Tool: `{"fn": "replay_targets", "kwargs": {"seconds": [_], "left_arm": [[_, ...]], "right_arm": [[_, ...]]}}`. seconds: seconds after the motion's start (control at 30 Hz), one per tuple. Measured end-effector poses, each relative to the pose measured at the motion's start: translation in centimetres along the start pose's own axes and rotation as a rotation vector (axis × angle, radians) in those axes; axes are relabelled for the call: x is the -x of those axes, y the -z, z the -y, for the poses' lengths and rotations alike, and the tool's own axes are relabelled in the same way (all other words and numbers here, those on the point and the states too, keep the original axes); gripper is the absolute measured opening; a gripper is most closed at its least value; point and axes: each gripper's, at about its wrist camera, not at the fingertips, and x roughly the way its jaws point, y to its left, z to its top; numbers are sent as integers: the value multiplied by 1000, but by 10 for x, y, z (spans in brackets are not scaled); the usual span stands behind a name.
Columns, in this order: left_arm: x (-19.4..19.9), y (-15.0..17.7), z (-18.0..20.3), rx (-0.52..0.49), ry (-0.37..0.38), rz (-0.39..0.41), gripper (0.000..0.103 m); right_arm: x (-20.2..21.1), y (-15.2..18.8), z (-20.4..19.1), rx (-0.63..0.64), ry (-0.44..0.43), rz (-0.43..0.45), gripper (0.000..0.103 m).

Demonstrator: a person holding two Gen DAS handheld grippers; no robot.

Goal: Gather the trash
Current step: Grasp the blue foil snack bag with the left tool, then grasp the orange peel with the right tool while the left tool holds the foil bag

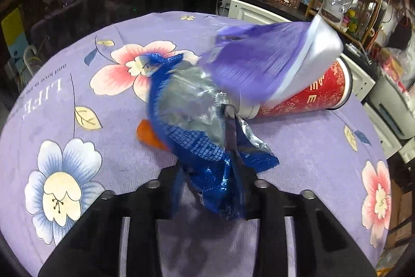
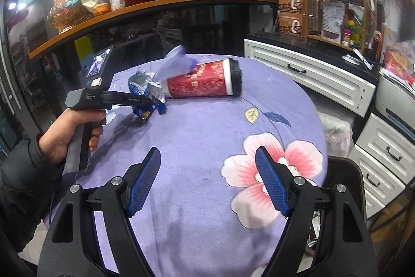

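Right beside the base of the red cup (image 2: 205,79) lying on its side, the left gripper (image 1: 210,173) is pinching a crumpled blue wrapper (image 1: 197,121), while the right gripper (image 2: 207,173) hangs spread and empty, nearer than the cup.

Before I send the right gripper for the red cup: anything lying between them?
Nothing: only bare floral tablecloth lies between the right gripper and red cup, seen from the right wrist.
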Motion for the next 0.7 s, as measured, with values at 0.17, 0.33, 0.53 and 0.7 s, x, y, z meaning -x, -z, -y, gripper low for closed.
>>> {"fn": "replay_targets", "kwargs": {"seconds": [0.17, 0.33, 0.53, 0.7], "left_arm": [[25, 14, -10, 3, 26, 53, 30], [55, 27, -27, 30, 48, 115, 29], [98, 47, -50, 44, 88, 189, 29], [118, 66, -63, 15, 59, 203, 30]], "right_arm": [[-19, -17, -16, 41, -37, -8, 75], [-47, -38, -25, 13, -91, -35, 75], [-86, -60, -51, 17, -164, -96, 75], [-117, -71, -82, 59, -177, -132, 75]]}}
